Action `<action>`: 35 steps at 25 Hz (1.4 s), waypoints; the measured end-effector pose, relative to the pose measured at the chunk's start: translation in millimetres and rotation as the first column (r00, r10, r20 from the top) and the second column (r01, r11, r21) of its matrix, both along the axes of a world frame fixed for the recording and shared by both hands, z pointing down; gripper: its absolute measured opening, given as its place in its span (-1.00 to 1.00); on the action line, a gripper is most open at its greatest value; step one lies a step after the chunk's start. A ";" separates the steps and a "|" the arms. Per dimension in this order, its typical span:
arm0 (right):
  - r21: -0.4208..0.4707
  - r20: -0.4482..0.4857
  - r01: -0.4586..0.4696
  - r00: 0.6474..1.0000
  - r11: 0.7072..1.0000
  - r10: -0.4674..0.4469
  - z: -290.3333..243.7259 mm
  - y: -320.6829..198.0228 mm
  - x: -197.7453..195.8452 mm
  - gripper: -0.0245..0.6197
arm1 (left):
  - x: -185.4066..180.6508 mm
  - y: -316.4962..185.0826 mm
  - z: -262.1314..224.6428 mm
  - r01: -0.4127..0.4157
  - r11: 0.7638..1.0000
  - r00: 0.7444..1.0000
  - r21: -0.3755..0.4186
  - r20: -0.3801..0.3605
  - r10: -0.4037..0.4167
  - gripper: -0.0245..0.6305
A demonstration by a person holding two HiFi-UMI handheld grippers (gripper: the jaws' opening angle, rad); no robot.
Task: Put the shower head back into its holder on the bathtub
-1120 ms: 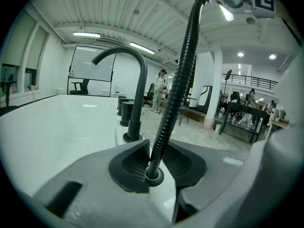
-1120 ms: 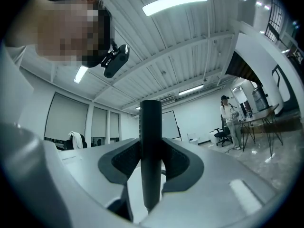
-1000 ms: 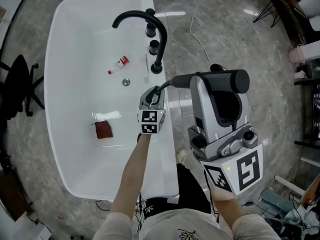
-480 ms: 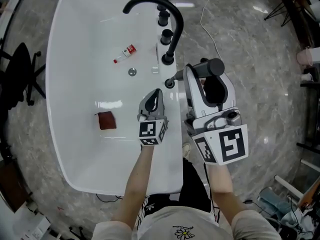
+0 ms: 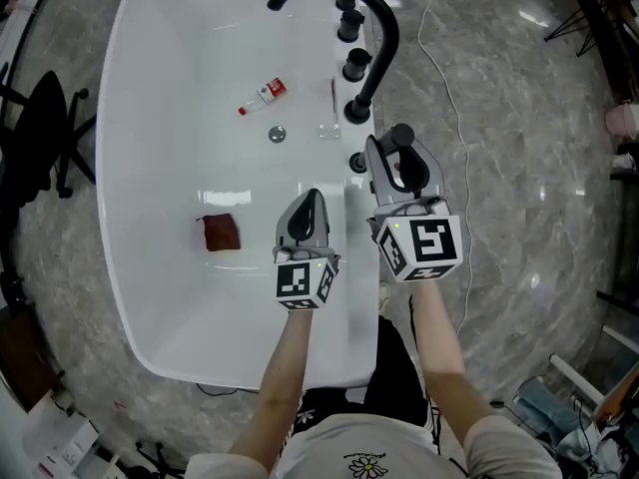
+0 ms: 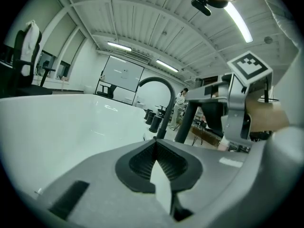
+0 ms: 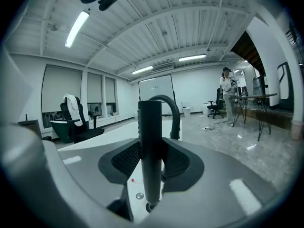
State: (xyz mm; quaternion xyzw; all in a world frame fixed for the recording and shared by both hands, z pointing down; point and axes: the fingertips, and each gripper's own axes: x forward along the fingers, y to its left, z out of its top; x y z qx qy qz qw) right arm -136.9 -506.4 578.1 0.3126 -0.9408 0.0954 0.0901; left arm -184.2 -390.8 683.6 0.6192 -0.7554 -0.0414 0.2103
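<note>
The shower head (image 7: 151, 127) stands upright between the jaws of the right gripper (image 5: 397, 168), a dark, slim wand whose top shows in the head view as a round black end above the tub's right rim. The right gripper's ribbed pads press on the wand from both sides, pinching it about midway along its length. In the right gripper view the wand's lower end meets the holder (image 5: 357, 161), a small dark ring on the rim of the bathtub (image 5: 140, 267) (how deep it sits in the ring cannot be told).

The left gripper (image 5: 311, 198) hangs over the inside of the tub, just beside the right one, with its jaws pressed together and nothing between them; the left gripper view shows the two ribbed pads meeting at their tips.

Beyond the holder, along the same rim, the black arched faucet (image 5: 379, 28) rises from its base, with two black knobs (image 5: 357, 65) in a row behind it. On the tub floor lie a small bottle with a red cap (image 5: 265, 94), the round drain (image 5: 277, 135) near it, and a dark red cloth-like piece (image 5: 221, 234) closer to the person. A thin cable (image 5: 439, 58) trails over the marbled floor to the right of the tub.
</note>
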 end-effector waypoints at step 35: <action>0.145 0.221 -0.242 0.953 0.959 0.207 -270.5 190.0 106.7 -0.92 | 27.8 132.8 -309.7 -0.090 0.936 0.983 0.341 0.181 0.028 -0.93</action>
